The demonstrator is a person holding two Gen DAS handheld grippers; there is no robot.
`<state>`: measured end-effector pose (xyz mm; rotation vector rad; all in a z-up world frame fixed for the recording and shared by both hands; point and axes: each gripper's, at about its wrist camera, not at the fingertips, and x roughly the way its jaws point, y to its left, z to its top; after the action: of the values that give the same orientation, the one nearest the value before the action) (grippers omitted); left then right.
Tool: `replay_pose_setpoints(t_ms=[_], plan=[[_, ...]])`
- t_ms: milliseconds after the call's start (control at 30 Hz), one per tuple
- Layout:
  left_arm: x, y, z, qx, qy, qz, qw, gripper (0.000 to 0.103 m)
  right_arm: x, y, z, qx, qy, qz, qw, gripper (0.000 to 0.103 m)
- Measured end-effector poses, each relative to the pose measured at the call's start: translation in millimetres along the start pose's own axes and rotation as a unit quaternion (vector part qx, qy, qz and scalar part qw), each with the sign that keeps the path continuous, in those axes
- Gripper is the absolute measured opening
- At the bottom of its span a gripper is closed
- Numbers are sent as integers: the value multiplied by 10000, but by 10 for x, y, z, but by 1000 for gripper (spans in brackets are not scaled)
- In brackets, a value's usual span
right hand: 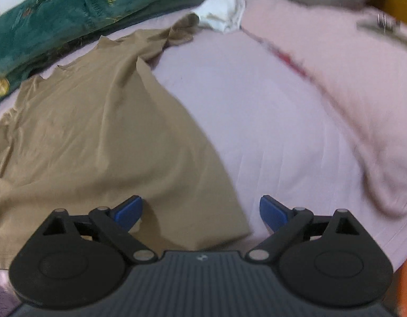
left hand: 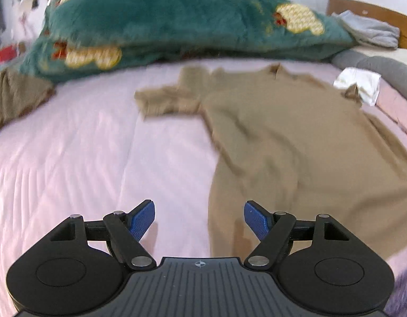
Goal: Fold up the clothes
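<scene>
**Both tools open over the tan shirt on the bed**

Nearest is the left tool [left hand: 199, 219]. Its blue pads [left hand: 141, 219] are spread apart with nothing between them. It hangs over the pink bed sheet [left hand: 84, 158], with the left edge of the tan shirt [left hand: 282, 145] just under its right pad.

The right tool [right hand: 200, 214] is wide open too and holds nothing. The shirt's lower right corner lies below and between its pads.

The shirt lies spread flat on the bed. Seen from the left tool, one short sleeve points to 10 o'clock. The neck is at the far end, toward 12 o'clock.

Farther back, a big green blanket [left hand: 163, 23] lies across the bed just past the shirt's neck. A small white cloth [left hand: 358, 83] sits beside the shirt's far right sleeve, at 2 o'clock. Another brown cloth [left hand: 15, 97] lies at 9 o'clock.
</scene>
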<state>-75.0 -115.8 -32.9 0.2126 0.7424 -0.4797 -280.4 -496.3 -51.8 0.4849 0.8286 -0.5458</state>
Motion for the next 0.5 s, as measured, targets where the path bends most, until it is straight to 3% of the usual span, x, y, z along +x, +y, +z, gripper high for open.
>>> replay_pose_setpoints(t_ms=[133, 233, 400, 500], plan=[[87, -146, -336, 140, 350, 13, 9993, 76, 63, 84, 12, -398, -34, -54, 9992, 98], [106, -310, -495, 565, 174, 130, 9982, 76, 92, 136, 25, -667, 74, -88, 9977, 101], [105, -319, -482, 569, 189, 28, 9982, 74, 173, 234, 61, -1015, 221, -240, 9943, 103], [102, -332, -492, 581, 189, -10, 9981, 71, 189, 225, 61, -1031, 93, -201, 9944, 103]])
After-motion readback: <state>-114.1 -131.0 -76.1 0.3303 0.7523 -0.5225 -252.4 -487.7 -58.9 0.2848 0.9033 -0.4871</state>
